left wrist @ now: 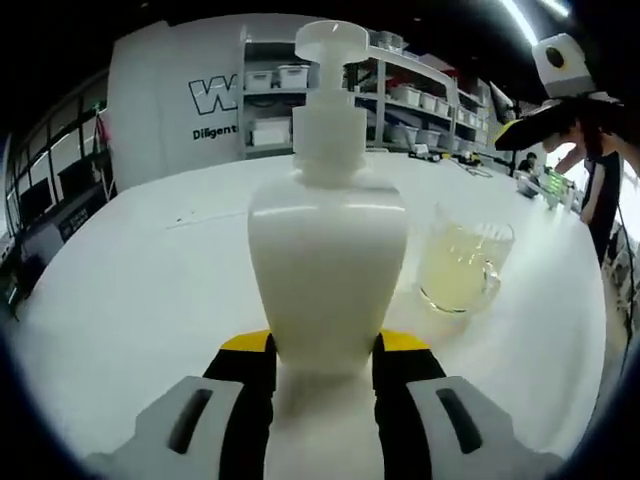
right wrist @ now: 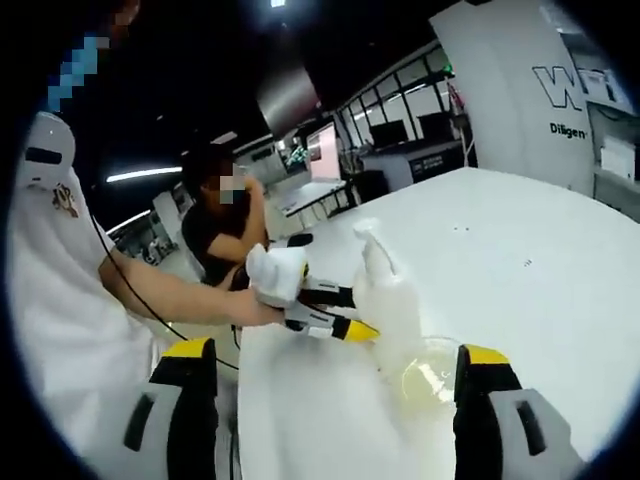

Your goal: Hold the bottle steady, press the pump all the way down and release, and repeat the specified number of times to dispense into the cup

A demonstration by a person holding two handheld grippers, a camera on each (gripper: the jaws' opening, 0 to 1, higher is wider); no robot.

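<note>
Across the centre of the left gripper view stands the white pump bottle [left wrist: 327,270] on the white worktop [left wrist: 140,290], its base pinched between the yellow-tipped jaws of the left gripper [left wrist: 325,362], which are closed on it from both sides. The pump head [left wrist: 332,42] sits at the top of the frame, fully raised, its spout pointing right over the glass cup [left wrist: 463,268], which stands just beside the bottle at centre right and already holds some pale yellowish liquid. At upper right the right gripper [left wrist: 520,132] hangs in the air, well apart from the pump. Behind, shelving with bins [left wrist: 300,100] lines the back wall. Turning to the right gripper view, that gripper's own jaws rise wide open at the bottom of the frame with nothing between them; beyond, at centre, the bottle [right wrist: 392,295] is held by the left gripper [right wrist: 345,328], the cup [right wrist: 430,378] in front of it. The holding step looks done and a press is pending; the next move calls for bringing the right gripper down squarely onto the pump head without tipping the bottle. A seated person [right wrist: 225,225] is at centre left, clear of the work.
</note>
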